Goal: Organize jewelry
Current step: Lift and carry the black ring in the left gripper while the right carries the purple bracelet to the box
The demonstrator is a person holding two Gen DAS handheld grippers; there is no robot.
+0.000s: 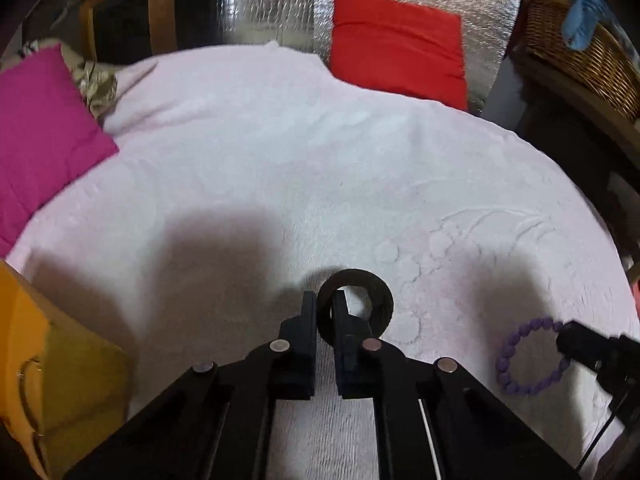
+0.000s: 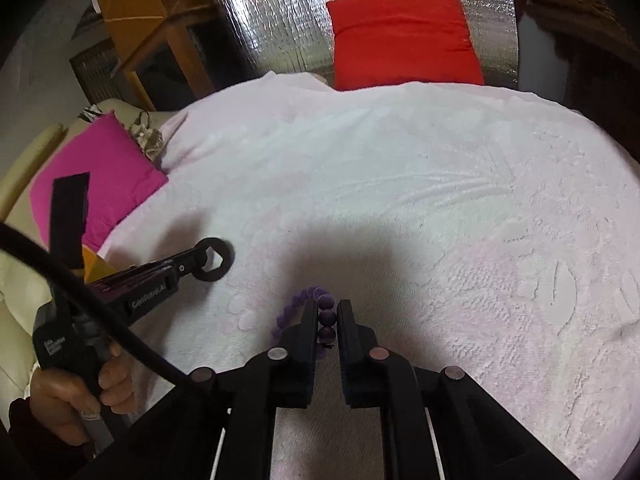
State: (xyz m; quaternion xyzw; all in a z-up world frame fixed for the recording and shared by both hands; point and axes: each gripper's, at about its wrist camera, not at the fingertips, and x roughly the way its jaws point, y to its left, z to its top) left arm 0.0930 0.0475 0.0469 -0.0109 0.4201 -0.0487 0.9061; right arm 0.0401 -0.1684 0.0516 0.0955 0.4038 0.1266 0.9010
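Observation:
My left gripper (image 1: 324, 300) is shut on the rim of a dark round bangle (image 1: 378, 286) and holds it just over the pale pink bedspread (image 1: 280, 160); one finger is inside the ring, one outside. The bangle (image 2: 214, 260) also shows in the right wrist view, held by the left gripper (image 2: 198, 262). My right gripper (image 2: 327, 308) is shut on a purple bead bracelet (image 2: 326, 316), whose beads sit between the fingers and trail left. In the left wrist view the bracelet (image 1: 516, 354) hangs as a loop from the right gripper (image 1: 568, 340).
A magenta cushion (image 1: 40, 140) lies at the left, a red cushion (image 1: 396, 44) at the back against silver foil. A yellow-orange box (image 1: 48, 360) sits at the near left. A wicker basket (image 1: 580, 44) stands at the right. Wooden furniture (image 2: 140, 12) is at the back left.

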